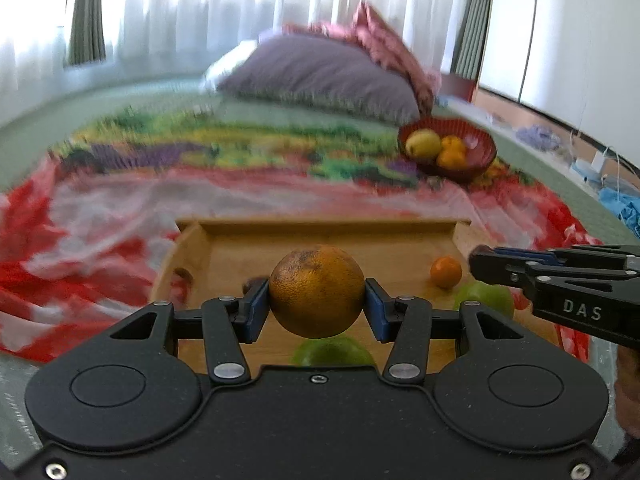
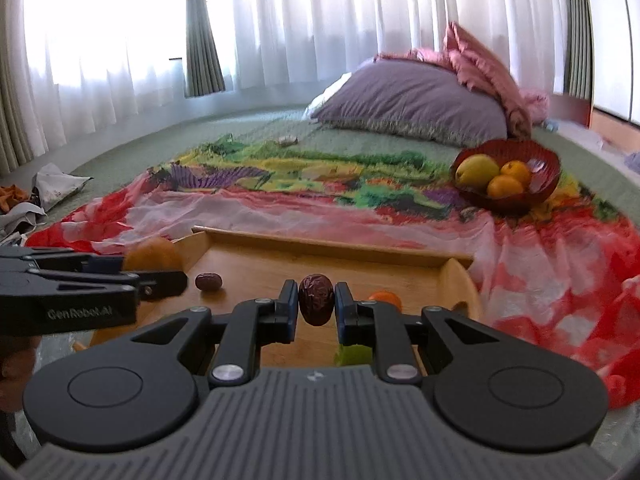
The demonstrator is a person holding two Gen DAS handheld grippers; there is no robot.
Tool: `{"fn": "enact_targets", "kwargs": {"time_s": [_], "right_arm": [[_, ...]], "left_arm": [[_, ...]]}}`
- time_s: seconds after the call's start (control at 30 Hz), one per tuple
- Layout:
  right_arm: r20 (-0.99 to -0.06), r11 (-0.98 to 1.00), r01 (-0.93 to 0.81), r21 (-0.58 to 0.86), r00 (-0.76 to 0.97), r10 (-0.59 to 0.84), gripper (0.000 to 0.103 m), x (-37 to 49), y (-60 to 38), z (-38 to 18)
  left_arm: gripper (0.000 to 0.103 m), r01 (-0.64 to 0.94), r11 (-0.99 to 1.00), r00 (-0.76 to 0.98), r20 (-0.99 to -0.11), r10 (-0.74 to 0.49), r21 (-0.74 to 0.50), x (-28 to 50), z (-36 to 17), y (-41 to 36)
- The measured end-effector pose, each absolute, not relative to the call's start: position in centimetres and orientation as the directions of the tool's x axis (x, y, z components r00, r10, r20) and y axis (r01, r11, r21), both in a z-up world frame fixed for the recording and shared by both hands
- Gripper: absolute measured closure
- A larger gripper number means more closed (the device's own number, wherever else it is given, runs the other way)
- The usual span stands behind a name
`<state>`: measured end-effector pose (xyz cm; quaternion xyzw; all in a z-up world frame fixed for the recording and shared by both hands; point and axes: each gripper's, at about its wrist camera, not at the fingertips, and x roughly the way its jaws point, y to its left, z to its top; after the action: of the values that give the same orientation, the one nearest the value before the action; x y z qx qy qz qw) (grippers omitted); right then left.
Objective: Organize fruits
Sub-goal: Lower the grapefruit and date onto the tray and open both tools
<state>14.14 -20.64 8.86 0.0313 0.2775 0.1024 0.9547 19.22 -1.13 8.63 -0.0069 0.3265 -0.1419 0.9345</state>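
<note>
My left gripper [image 1: 317, 292] is shut on a large orange [image 1: 316, 286] and holds it above the wooden tray [image 1: 320, 229]. My right gripper [image 2: 316, 300] is shut on a dark red date [image 2: 316, 299] above the same tray [image 2: 332, 246]. On the tray lie a small tangerine [image 1: 446, 272], two green fruits [image 1: 486, 298] [image 1: 332, 352] and another date [image 2: 208, 281]. A red bowl [image 1: 482, 156] [image 2: 548, 168] at the far right holds a yellow fruit [image 2: 478, 170] and two tangerines [image 2: 506, 186].
The tray sits on a colourful cloth [image 2: 280, 196] spread over a green mat. A purple pillow [image 2: 412, 100] and pink bedding lie at the back. Crumpled cloths [image 2: 40, 196] lie at the far left. White curtains cover the window behind.
</note>
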Motion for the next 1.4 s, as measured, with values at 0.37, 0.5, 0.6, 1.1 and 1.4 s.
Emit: {"fn": "enact_targets", "kwargs": {"time_s": [0.37,0.5,0.6,1.1,1.4], "right_arm": [[-0.688,0.97,-0.147,0.194,0.684,0.242,0.08,20.4,-19.8,5.6],[-0.719,0.972,-0.134,0.192,0.655,0.232,0.08,21.8,-19.6,5.0],[-0.735,0.975,-0.138,0.174,0.641,0.222,0.08,22.3,-19.2,4.9],[-0.802,0.985,-0.136,0.11,0.573,0.169,0.08,24.4,-17.9,4.3],[-0.808,0.986,-0.129,0.105,0.566,0.16,0.08,24.6,-17.9,4.1]], "left_arm": [[0.056,0.226,0.968,0.626,-0.746,-0.228,-0.106,24.7,5.8,-1.6],[0.056,0.222,0.97,0.616,-0.758,-0.216,-0.096,25.4,5.2,-1.8],[0.056,0.217,0.973,0.612,-0.764,-0.202,-0.083,25.8,4.8,-1.9],[0.056,0.202,0.976,0.613,-0.767,-0.191,-0.082,26.4,4.3,-1.6],[0.056,0.202,0.976,0.613,-0.766,-0.191,-0.082,26.4,4.4,-1.6]]}}
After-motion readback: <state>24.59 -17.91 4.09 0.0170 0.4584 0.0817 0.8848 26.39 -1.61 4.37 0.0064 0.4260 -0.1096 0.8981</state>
